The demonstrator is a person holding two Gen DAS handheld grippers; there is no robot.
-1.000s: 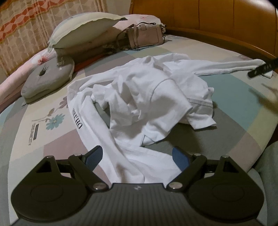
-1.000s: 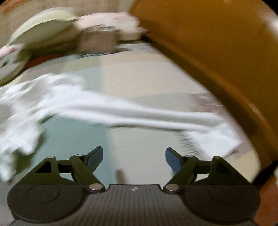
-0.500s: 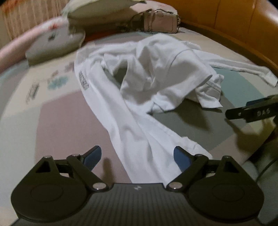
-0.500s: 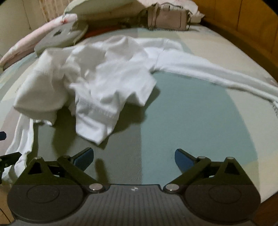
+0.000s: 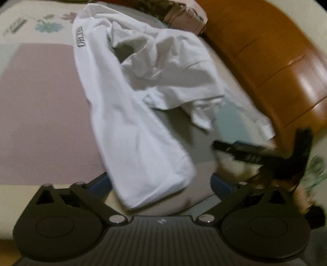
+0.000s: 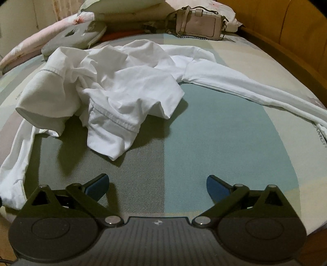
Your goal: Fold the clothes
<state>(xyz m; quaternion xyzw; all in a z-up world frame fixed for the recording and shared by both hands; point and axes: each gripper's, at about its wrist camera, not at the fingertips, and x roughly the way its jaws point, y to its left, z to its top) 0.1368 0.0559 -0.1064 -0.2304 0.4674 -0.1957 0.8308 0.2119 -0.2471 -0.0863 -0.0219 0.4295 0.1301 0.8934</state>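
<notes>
One crumpled white shirt (image 6: 122, 86) sprawls, sleeves outstretched, across the bed (image 6: 204, 133).

A patchwork-covered bed (image 6: 214, 122) carries a crumpled white shirt (image 6: 122, 81), handbag (image 6: 201, 24) and pillows (image 6: 75, 37).

Blurred dark lettering on the white shirt (image 5: 80, 38), illegible.

Ahead of me: bed (image 6: 214, 114) w/ patchwork cover in teal, grey & cream, beige handbag (image 6: 199, 24) at far end by pillows (image 6: 122, 8), grey cushion (image 6: 75, 36) on left, wooden headboard (image 5: 276, 61) curving round right side.
</notes>
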